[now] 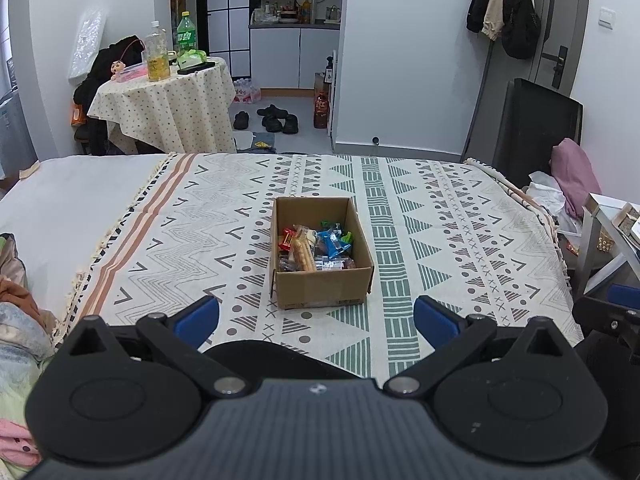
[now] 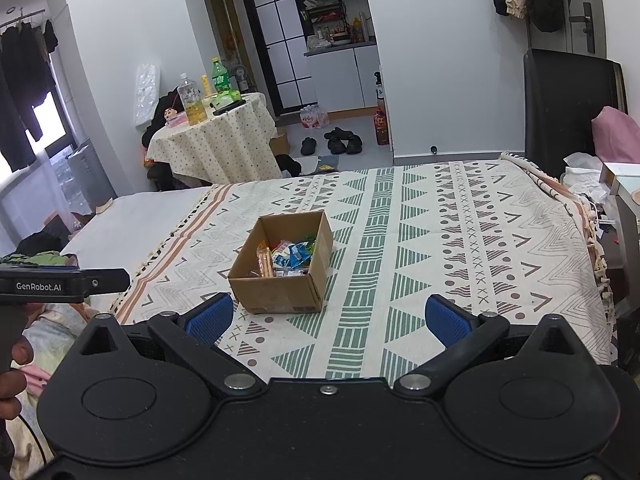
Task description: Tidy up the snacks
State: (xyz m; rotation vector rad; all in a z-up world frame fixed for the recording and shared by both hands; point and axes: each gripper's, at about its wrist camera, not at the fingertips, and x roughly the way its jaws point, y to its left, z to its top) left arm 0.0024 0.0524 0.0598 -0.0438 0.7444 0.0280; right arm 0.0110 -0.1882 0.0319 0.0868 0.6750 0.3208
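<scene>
Your left gripper and right gripper hang spread and empty, near the cardboard box; nudging its light wall (soft bedding underneath) could spill the snacks.

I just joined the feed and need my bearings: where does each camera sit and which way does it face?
Left wrist: behind the open left gripper, facing squarely across the patterned bedspread at the brown cardboard snack box; the right gripper's edge shows far right.
Right wrist: behind the open right gripper, box ahead-left; the left gripper and a hand show at left.
Shared: box, bedspread, round clothed table.
</scene>
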